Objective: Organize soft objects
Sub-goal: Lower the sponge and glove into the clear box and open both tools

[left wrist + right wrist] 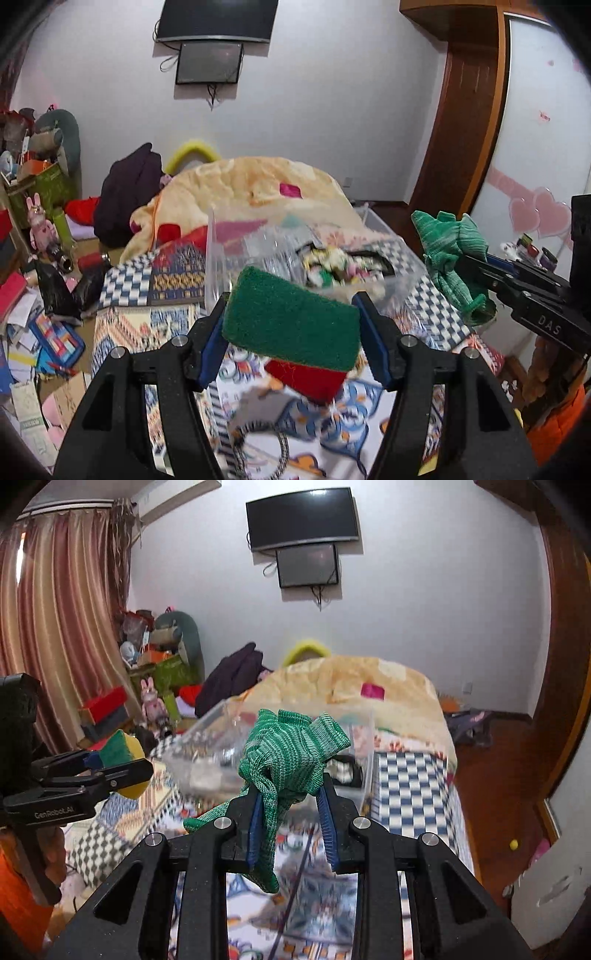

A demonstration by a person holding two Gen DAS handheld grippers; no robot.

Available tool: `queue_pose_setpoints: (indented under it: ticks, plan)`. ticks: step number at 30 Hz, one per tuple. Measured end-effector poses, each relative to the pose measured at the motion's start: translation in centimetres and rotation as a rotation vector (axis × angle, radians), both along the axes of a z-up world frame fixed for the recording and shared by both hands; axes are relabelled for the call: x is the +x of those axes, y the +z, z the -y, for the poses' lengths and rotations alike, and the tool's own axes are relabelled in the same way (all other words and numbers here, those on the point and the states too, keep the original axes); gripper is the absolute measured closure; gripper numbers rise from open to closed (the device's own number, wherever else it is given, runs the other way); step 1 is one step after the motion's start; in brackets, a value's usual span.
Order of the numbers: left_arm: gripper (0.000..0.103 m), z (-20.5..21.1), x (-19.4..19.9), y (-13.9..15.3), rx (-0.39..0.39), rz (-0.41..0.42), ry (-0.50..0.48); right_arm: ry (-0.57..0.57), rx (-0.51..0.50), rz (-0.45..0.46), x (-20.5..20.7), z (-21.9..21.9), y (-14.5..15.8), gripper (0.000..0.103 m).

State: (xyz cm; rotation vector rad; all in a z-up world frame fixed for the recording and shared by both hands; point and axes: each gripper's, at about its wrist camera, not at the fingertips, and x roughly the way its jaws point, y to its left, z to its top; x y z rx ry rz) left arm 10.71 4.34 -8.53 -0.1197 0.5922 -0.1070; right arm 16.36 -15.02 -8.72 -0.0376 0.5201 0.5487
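My left gripper [291,325] is shut on a scouring sponge [291,321] with a green pad on top and red foam below; it hangs in the air above the bed. In the right wrist view the sponge [120,760] shows green, red and yellow at the left. My right gripper [290,797] is shut on a bunched green knitted cloth [291,753], one end drooping below the fingers. The cloth also shows in the left wrist view [450,254] at the right. A clear plastic box [314,254] with small items lies on the bed just beyond both grippers.
The bed has a patterned patchwork cover [147,317] and a cream blanket [258,188] heaped behind the box. A striped hair band [266,443] lies on the cover below my left gripper. Clutter fills the floor at the left [33,325]. A wooden door frame [469,122] stands right.
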Motion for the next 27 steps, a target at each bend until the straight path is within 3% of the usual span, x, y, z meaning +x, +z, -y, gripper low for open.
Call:
queue_pose_setpoints:
  ticks: [6,13,23,27]
  plan:
    - [0.04,-0.5,2.6,0.4,0.006,0.012,0.022,-0.015,0.018,0.017,1.9,-0.8,0.6,0.078]
    - [0.04,-1.1,6.3,-1.2,0.016,-0.047,0.053,-0.012,0.027,-0.012,4.5,-2.7,0.1,0.078]
    - [0.04,-2.0,9.7,-3.8,-0.02,-0.136,0.066,0.008,-0.052,-0.064,7.2,-6.0,-2.3,0.078]
    - [0.04,-1.6,10.0,-4.0,-0.012,-0.138,0.066,0.013,-0.045,-0.124,8.5,-6.5,-3.4,0.078]
